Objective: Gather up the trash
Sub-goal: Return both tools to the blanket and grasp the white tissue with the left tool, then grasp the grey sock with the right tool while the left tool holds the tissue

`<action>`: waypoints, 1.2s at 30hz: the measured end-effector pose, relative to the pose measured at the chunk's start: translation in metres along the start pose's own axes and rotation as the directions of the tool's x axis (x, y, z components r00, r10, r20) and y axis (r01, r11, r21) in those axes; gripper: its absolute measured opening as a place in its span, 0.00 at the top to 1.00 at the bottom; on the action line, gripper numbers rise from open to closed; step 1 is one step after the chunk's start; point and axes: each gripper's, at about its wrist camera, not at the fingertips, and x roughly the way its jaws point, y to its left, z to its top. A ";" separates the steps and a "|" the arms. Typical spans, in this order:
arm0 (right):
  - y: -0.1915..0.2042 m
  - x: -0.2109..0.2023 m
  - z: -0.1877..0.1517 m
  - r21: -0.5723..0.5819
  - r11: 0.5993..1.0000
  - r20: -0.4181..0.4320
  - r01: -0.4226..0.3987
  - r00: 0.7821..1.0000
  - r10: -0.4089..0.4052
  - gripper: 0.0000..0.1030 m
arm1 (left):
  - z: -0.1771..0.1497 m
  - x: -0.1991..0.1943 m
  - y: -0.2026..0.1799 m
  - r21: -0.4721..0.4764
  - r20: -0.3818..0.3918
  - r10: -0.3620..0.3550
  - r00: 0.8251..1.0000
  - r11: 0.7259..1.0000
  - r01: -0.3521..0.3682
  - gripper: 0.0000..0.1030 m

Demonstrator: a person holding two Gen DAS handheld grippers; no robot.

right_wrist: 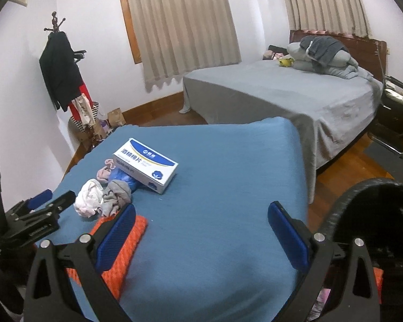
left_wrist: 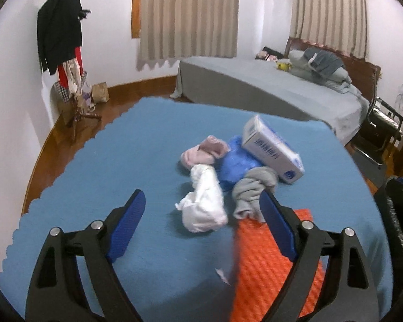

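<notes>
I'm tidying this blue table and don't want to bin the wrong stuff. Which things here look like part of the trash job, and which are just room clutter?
Likely part of the job:
- white wad
- grey wad
- pink wad
- blue crumpled bag
- white box
- orange mat, possibly
- black bin

Just lying about:
- bed
- coat rack
- paper bag

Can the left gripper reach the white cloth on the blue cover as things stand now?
Probably yes. The left gripper is open and empty, and the white cloth lies just ahead between its fingers, with nothing on top; the grey cloth only lies beside it.
</notes>
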 end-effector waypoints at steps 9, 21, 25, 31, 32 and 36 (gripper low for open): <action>0.017 0.027 0.002 -0.030 1.000 -0.019 0.003 1.000 -0.004 0.06 | 0.001 0.038 0.016 -0.032 -0.073 -0.039 0.997 0.999 0.037 0.31; 0.030 0.040 0.004 -0.049 0.999 -0.033 -0.011 0.999 0.009 0.06 | -0.002 0.054 0.018 -0.068 -0.120 -0.126 0.985 0.991 0.119 0.71; 0.040 0.045 0.007 -0.061 0.998 -0.032 -0.028 0.999 0.026 0.06 | -0.001 0.045 0.022 -0.066 -0.095 -0.110 0.989 0.992 0.104 0.72; 0.064 0.056 0.007 -0.072 0.995 -0.040 -0.066 0.997 0.063 0.06 | 0.004 0.030 0.040 -0.056 -0.068 -0.062 0.996 0.997 0.058 0.72; 0.068 0.060 0.007 -0.073 0.995 -0.047 -0.075 0.996 0.071 0.06 | 0.004 0.029 0.044 -0.058 -0.068 -0.053 0.996 0.997 0.049 0.72; 0.086 0.075 0.006 -0.074 0.992 -0.074 -0.098 0.993 0.093 0.06 | 0.002 0.027 0.063 -0.062 -0.070 -0.021 0.997 0.998 0.016 0.72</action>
